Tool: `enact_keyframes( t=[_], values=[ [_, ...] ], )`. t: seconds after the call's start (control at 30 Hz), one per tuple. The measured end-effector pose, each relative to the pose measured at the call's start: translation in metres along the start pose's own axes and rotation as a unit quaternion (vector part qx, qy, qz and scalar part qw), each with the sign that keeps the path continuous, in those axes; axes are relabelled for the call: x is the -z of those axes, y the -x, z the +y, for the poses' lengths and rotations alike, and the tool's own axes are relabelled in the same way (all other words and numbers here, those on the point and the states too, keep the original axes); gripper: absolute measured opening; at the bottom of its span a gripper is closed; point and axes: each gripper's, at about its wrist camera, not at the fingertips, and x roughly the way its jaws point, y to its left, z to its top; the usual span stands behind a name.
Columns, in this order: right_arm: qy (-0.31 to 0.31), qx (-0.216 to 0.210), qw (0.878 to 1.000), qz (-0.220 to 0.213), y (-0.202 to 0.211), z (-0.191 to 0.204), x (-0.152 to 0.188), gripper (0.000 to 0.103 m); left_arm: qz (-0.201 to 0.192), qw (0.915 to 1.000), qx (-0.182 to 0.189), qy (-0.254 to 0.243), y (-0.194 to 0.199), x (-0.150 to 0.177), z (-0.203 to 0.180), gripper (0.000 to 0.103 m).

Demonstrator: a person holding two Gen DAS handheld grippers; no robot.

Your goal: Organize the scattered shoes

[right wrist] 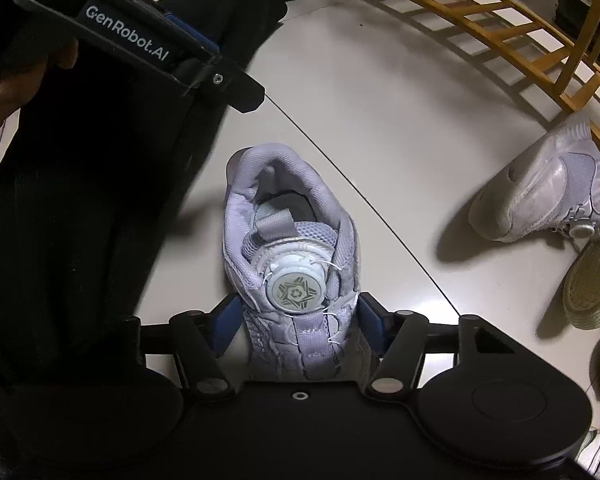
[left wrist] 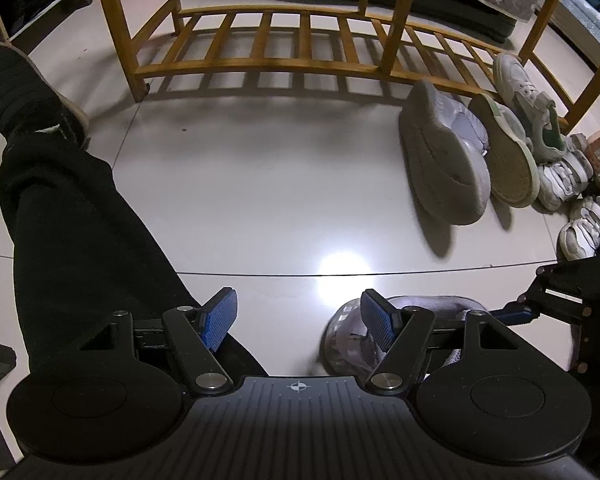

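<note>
The lavender shoe [right wrist: 292, 248] stands upright on the floor between the right tool's [right wrist: 296, 328] blue pads, toe toward the camera; whether they press its sides I cannot tell. The left tool [left wrist: 298, 316] hangs wide and empty just beside it, likely waiting until this shoe goes to the wooden rack [left wrist: 268, 40] ahead.

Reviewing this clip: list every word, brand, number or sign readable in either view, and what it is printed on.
"GenRobot.AI": white lettering on the black body of the left gripper, seen in the right wrist view.
Star emblem, no letters: on the lace dial of the lilac sneaker.
Crosshair mark, no text: on the left gripper's housing, left wrist view.
Nothing else readable.
</note>
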Motion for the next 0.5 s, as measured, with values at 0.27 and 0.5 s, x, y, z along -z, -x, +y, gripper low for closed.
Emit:
enact_keyframes(
  t=[0.27, 0.5],
  values=[
    [-0.078, 0.008, 0.996, -0.03, -0.002, -0.013, -0.009, 0.061, -0.003, 1.0, 0.0, 0.002, 0.001, -0.001, 0.001, 0.07],
    [-0.16, 0.026, 0.985, -0.058, -0.009, -0.031, -0.029, 0.061, -0.001, 0.9999, -0.004, 0.012, 0.0, -0.002, 0.008, 0.07]
  ],
)
